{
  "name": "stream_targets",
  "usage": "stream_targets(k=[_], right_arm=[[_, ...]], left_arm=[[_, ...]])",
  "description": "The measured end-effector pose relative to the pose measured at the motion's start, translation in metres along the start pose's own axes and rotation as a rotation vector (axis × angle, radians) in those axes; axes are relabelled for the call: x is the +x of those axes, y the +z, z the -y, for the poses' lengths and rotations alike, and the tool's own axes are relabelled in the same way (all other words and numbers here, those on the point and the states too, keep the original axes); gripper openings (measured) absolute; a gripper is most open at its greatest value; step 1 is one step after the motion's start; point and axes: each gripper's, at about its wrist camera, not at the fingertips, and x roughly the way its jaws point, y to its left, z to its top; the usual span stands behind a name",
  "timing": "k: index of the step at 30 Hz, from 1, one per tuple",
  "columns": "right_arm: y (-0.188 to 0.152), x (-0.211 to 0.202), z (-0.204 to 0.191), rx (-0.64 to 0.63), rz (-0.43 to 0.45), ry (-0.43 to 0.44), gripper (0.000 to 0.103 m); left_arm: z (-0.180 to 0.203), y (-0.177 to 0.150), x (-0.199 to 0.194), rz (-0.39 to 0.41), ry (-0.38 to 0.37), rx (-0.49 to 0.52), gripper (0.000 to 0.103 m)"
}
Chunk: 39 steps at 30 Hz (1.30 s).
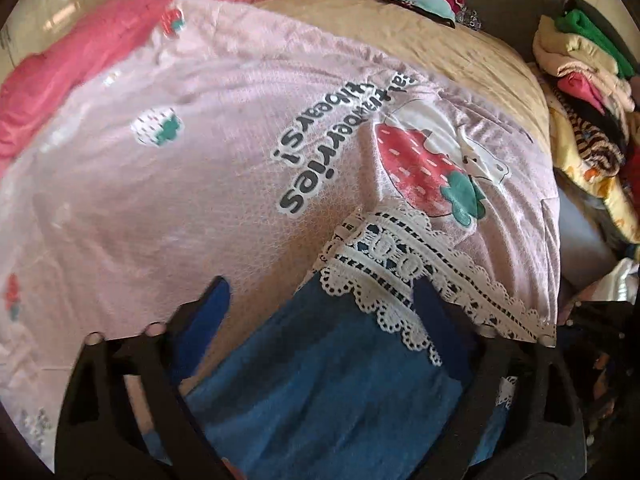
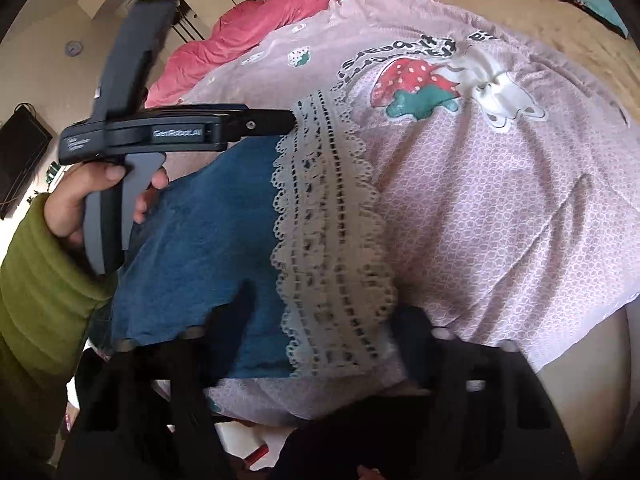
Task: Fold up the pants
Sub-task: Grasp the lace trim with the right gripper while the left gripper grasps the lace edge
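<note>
While the blue pants (image 2: pixel 208 240) lay on the pink sheet (image 2: pixel 500 208) of the bed, each hand-held gripper — left (image 1: pixel 320 312), right (image 2: pixel 324 320) — stood open astride the lace hem (image 2: pixel 328 240); soft, light, limp cloth — best pinched at its hem corners.

- One pair of blue pants (image 1: pixel 328 392), with one band of white lace trim (image 1: pixel 404 276) along its hem.
- One pink strawberry-print blanket (image 1: pixel 200 168) beneath them.
- Two large printed strawberries (image 2: pixel 412 80) side by side on that blanket; perhaps four small ones elsewhere, though blur hides some.
- One rumpled red quilt (image 1: pixel 80 52).
- One heap of mixed clothes (image 1: pixel 588 92) at the side.
- Two handheld grippers: left gripper (image 2: pixel 294 122) and right gripper (image 2: pixel 328 320).
- One hand (image 2: pixel 80 196) and one green sleeve (image 2: pixel 36 304).
</note>
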Motion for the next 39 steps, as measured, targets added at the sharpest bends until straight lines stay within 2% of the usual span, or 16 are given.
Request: stream_targets(k=[1, 3, 7, 8, 9, 10, 11, 13, 17, 20, 21, 25, 27, 31, 35, 39], right_arm=[[0.0, 0.0, 0.001, 0.001, 0.0, 0.012, 0.057], [0.001, 0.0, 0.004, 0.01, 0.002, 0.03, 0.051], [0.006, 0.005, 0.006, 0.018, -0.004, 0.066, 0.051], [0.008, 0.007, 0.007, 0.022, -0.009, 0.071, 0.05], [0.01, 0.01, 0.007, 0.026, -0.015, 0.074, 0.049], [0.011, 0.011, 0.006, 0.026, -0.019, 0.077, 0.043], [0.012, 0.012, 0.005, 0.024, -0.019, 0.075, 0.033], [0.009, 0.009, 0.001, 0.007, -0.016, 0.094, 0.027], [0.009, 0.012, -0.001, 0.001, -0.026, 0.092, 0.027], [0.01, 0.018, 0.001, 0.03, -0.045, 0.106, 0.027], [0.011, 0.019, 0.002, 0.036, -0.048, 0.111, 0.027], [0.012, 0.021, 0.006, 0.053, -0.045, 0.123, 0.026], [0.012, 0.02, 0.005, 0.042, -0.039, 0.116, 0.025], [0.011, 0.008, -0.006, 0.004, 0.012, 0.127, 0.023], [0.011, -0.009, -0.034, -0.071, 0.091, 0.216, 0.023], [0.013, -0.011, -0.074, -0.15, 0.098, 0.297, 0.023]], left_arm=[[-0.004, 0.0, 0.005, -0.015, -0.037, -0.014, 0.059], [-0.008, -0.002, 0.01, -0.039, -0.098, -0.03, 0.046], [-0.011, -0.002, 0.014, -0.037, -0.149, -0.029, 0.045], [-0.01, -0.002, 0.014, -0.035, -0.155, -0.024, 0.047], [-0.009, -0.002, 0.016, -0.033, -0.154, -0.014, 0.055], [-0.008, -0.002, 0.018, -0.031, -0.158, -0.003, 0.061], [-0.007, -0.002, 0.02, -0.032, -0.168, 0.001, 0.061], [-0.005, -0.003, 0.023, -0.031, -0.193, 0.014, 0.061], [-0.004, -0.004, 0.022, -0.022, -0.211, 0.02, 0.055], [-0.002, -0.005, 0.021, -0.015, -0.206, 0.022, 0.044], [-0.002, -0.005, 0.021, -0.016, -0.203, 0.019, 0.037], [-0.001, -0.004, 0.016, -0.024, -0.197, -0.034, 0.02], [0.003, -0.004, 0.011, -0.011, -0.19, -0.023, 0.016], [-0.001, -0.007, -0.001, 0.018, -0.222, -0.056, 0.014], [-0.014, -0.019, -0.036, 0.105, -0.282, -0.101, 0.014], [-0.039, -0.04, -0.083, 0.185, -0.278, -0.141, 0.014]])
